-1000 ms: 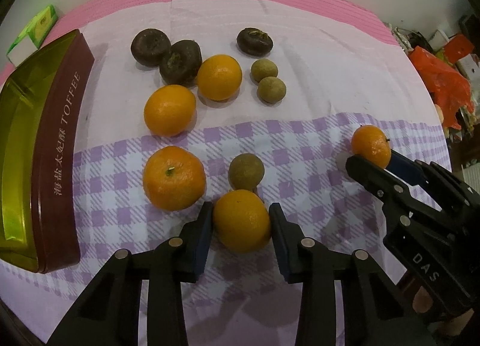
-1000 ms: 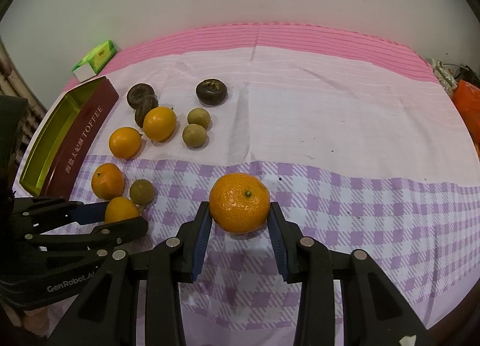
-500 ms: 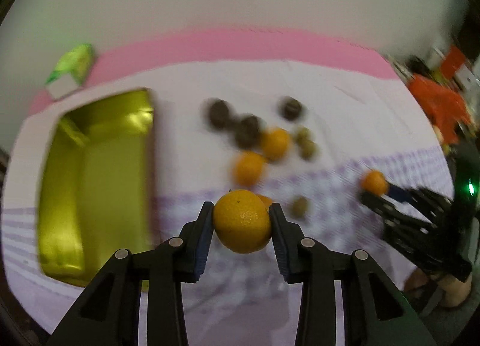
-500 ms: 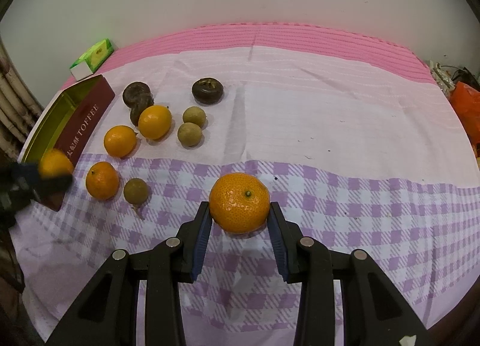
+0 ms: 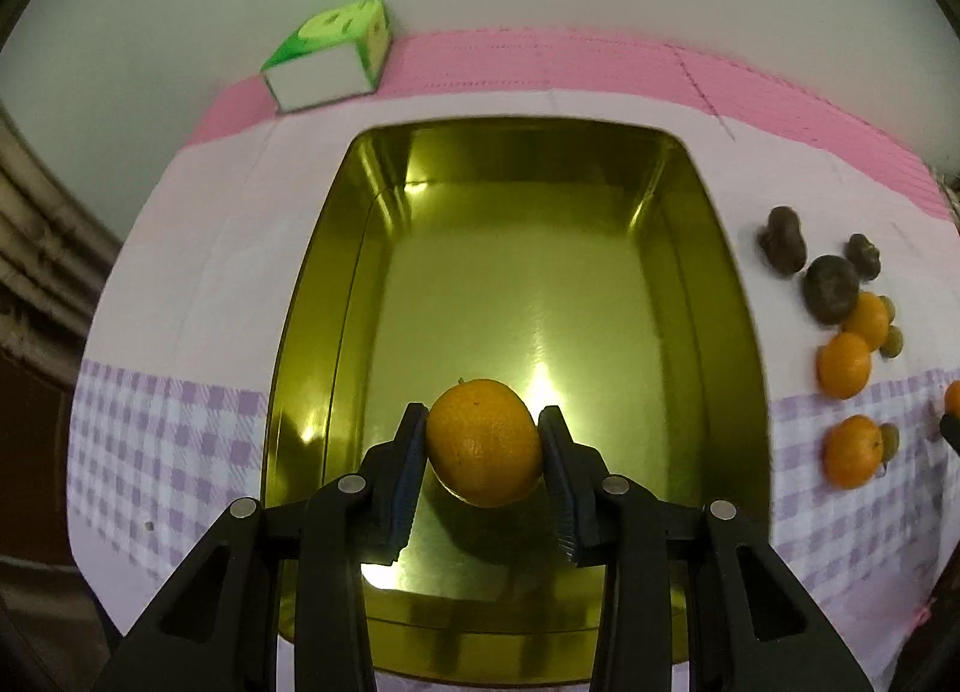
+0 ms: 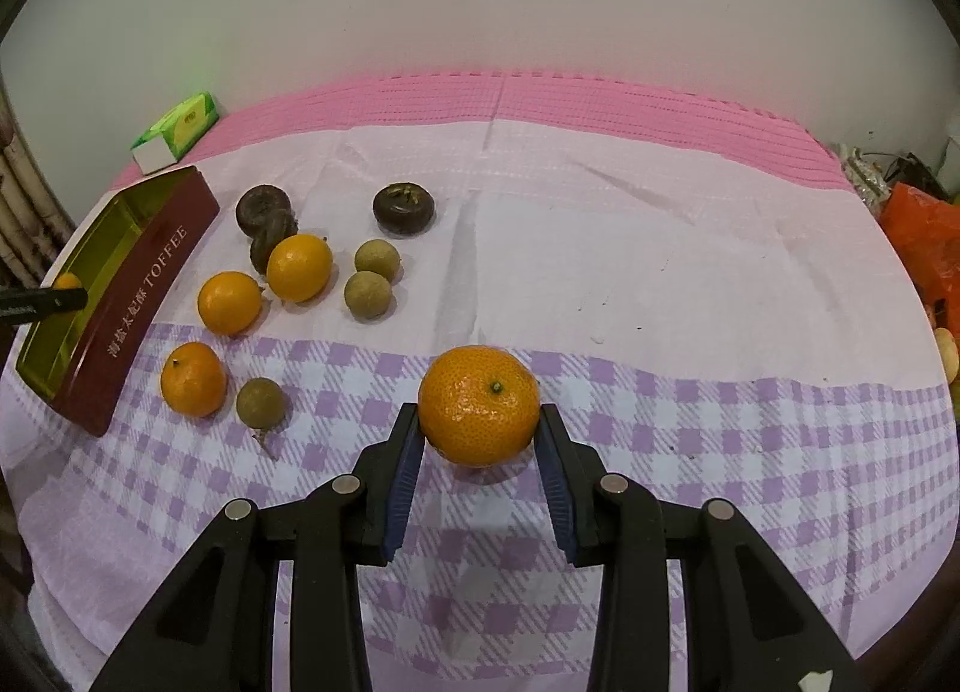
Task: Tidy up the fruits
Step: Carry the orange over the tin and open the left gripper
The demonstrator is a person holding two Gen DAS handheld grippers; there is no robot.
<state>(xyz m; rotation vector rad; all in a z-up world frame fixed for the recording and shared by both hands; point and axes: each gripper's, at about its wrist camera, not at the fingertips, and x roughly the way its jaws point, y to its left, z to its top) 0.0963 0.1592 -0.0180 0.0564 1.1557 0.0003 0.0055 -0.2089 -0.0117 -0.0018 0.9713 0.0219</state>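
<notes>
My left gripper (image 5: 483, 467) is shut on an orange (image 5: 483, 441) and holds it over the near part of the gold tin tray (image 5: 738, 344), whose floor is bare. My right gripper (image 6: 479, 449) is shut on another orange (image 6: 479, 405) just above the checked cloth. In the right wrist view the tray (image 6: 153, 296) stands at the far left with the left gripper's tip and its orange (image 6: 67, 280) over it. Three oranges (image 6: 230, 302), three dark brown fruits (image 6: 403, 208) and three small brown-green fruits (image 6: 367, 295) lie on the cloth between tray and right gripper.
A green and white box (image 5: 327, 53) stands behind the tray by the wall. The pink and purple cloth (image 6: 660, 248) covers the table. An orange plastic bag (image 6: 924, 236) lies off the right edge.
My left gripper lifted its orange off the cloth and carried it left over the tray. My right gripper kept holding its orange in place.
</notes>
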